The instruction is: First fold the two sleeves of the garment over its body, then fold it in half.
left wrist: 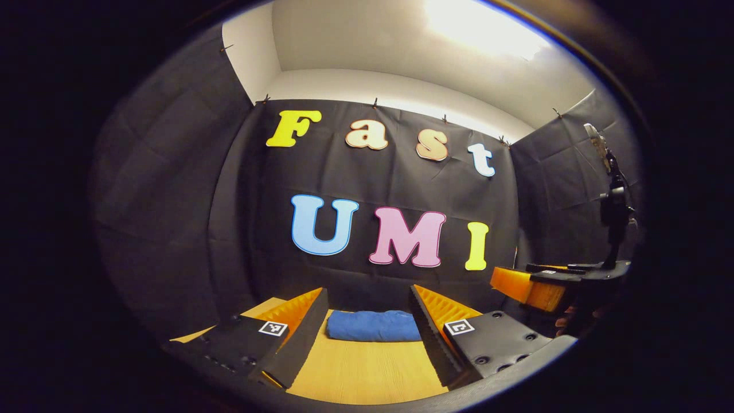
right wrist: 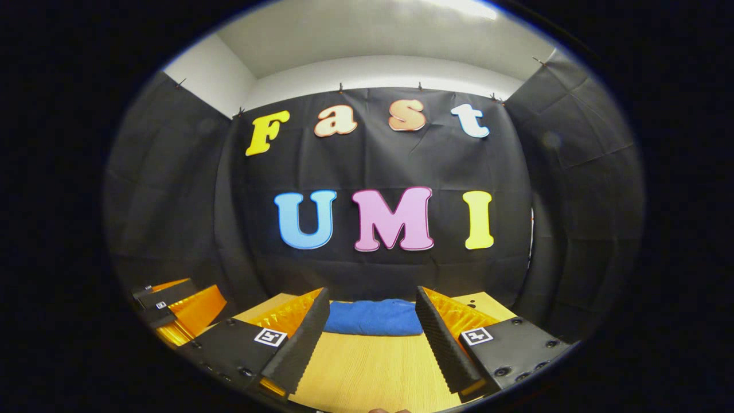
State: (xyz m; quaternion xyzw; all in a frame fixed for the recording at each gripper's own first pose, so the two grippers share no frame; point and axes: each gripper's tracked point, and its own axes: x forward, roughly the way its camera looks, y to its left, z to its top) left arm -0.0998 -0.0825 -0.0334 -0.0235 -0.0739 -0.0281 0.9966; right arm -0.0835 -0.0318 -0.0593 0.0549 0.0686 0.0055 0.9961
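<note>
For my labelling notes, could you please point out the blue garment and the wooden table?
blue garment (left wrist: 373, 326), left gripper view, middle of the folded bundle.
wooden table (right wrist: 373, 367), right gripper view, bare top before the garment.

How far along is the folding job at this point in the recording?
It looks finished or nearly so. The blue garment lies on the wooden table as a compact folded bundle, with no sleeves sticking out. Nothing is in hand: the left hand-held gripper and the right hand-held gripper are both open, held back from the garment and gripping nothing. Whether the fold is tidy can't be judged from this low angle.
</note>
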